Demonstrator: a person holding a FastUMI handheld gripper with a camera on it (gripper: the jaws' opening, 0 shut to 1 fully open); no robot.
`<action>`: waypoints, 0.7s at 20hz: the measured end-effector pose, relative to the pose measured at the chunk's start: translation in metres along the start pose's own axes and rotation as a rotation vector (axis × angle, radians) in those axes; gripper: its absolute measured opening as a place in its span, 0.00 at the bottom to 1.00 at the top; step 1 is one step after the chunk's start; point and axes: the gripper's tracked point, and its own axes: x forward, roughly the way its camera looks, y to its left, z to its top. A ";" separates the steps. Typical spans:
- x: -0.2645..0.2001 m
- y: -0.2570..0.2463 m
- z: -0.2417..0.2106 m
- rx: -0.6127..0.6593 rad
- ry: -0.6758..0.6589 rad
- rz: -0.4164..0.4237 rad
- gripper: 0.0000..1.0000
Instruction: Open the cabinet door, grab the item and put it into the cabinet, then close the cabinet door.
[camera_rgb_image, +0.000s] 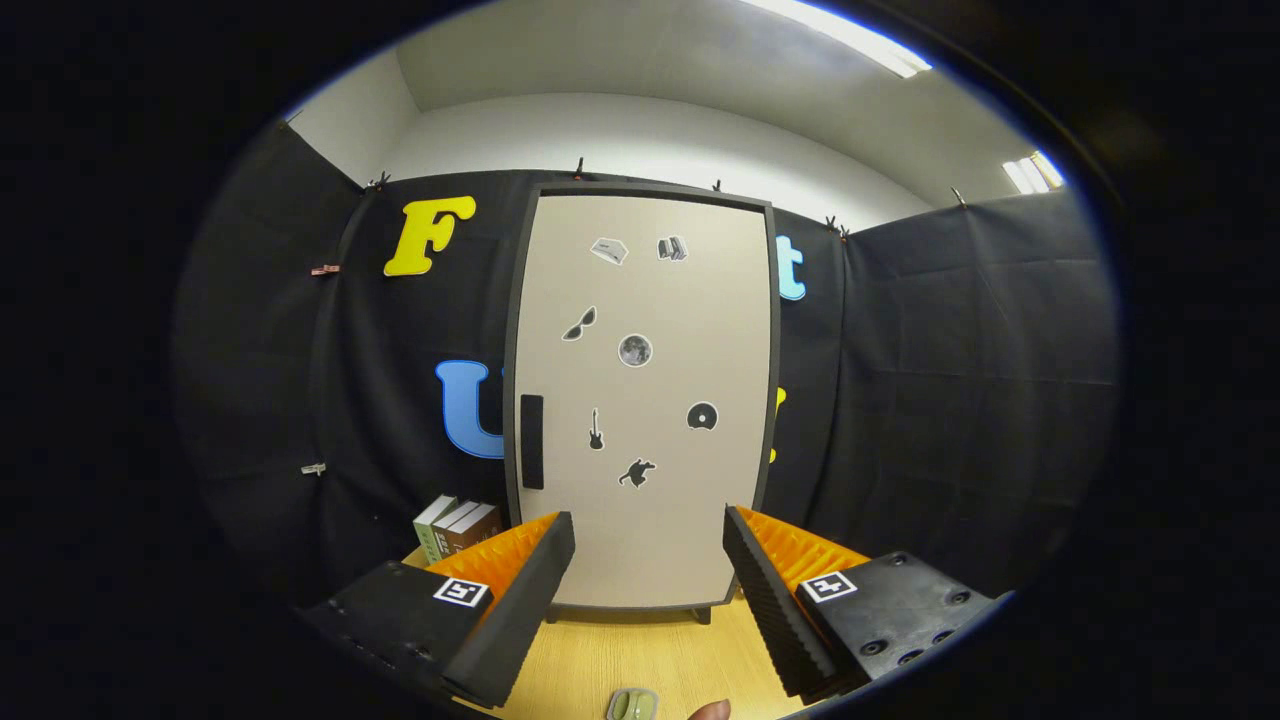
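Cabinet (640, 400), door closed, handle (532, 441) at its left edge; gripper (648, 560) fingers wide, empty; risk: they slip off the shallow handle, or knock item (632, 705) below.

The cabinet door (645, 400) is showing a pale beige face inside a dark grey frame, and it is wearing small black-and-grey stickers (634, 350) scattered across it, with a black handle strip (531, 441) running near its left edge; the bench (620, 665) is showing light yellowish wood grain. The books (455, 527) at the bench's far left edge are showing green, white and brown spines; the small item (632, 705) at its near edge is looking pale olive-grey.
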 end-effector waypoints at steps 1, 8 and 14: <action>0.000 0.001 0.000 0.002 -0.001 0.000 0.97; 0.019 0.031 0.003 0.056 0.002 0.032 0.97; 0.065 0.074 0.008 0.097 -0.006 0.072 0.97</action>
